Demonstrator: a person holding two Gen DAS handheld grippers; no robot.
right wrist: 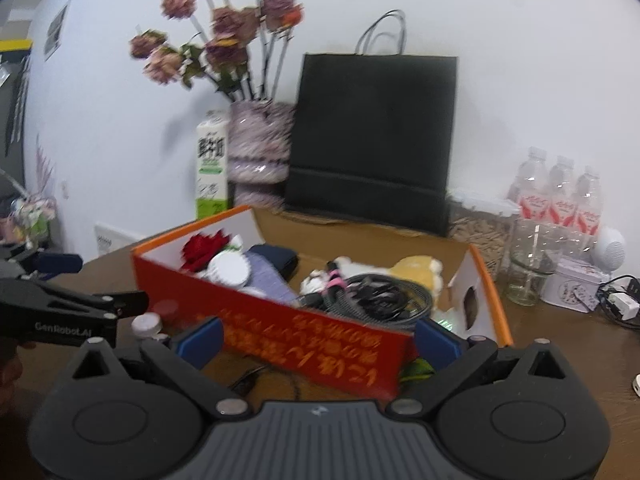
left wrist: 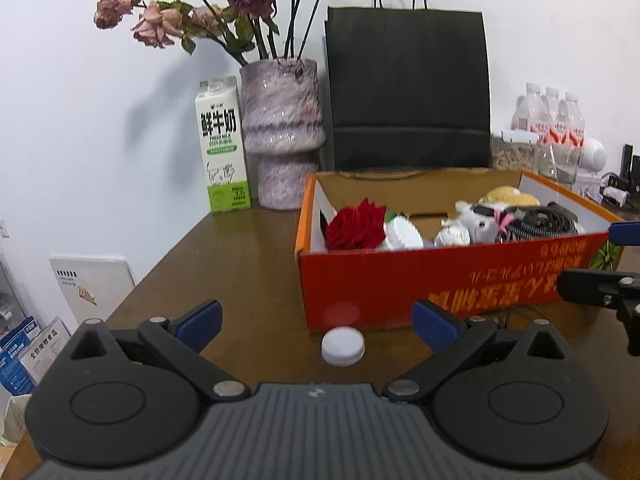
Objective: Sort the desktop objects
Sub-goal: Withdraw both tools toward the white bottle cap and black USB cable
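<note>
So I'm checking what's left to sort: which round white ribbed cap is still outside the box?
The white ribbed cap on the brown table, before the orange box; the other lies inside.

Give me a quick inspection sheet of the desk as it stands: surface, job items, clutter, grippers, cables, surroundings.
Surface: brown wooden desk.
Job's things: white cap on the desk before the orange box; the box holds a red rose, plush toy and more.
Clutter: milk carton, vase, black paper bag, water bottles, glass jar.
Grippers: left gripper and right gripper, jaws open, empty.
Cables: black coil in the box; leads at the right edge.
Surroundings: white wall.
</note>
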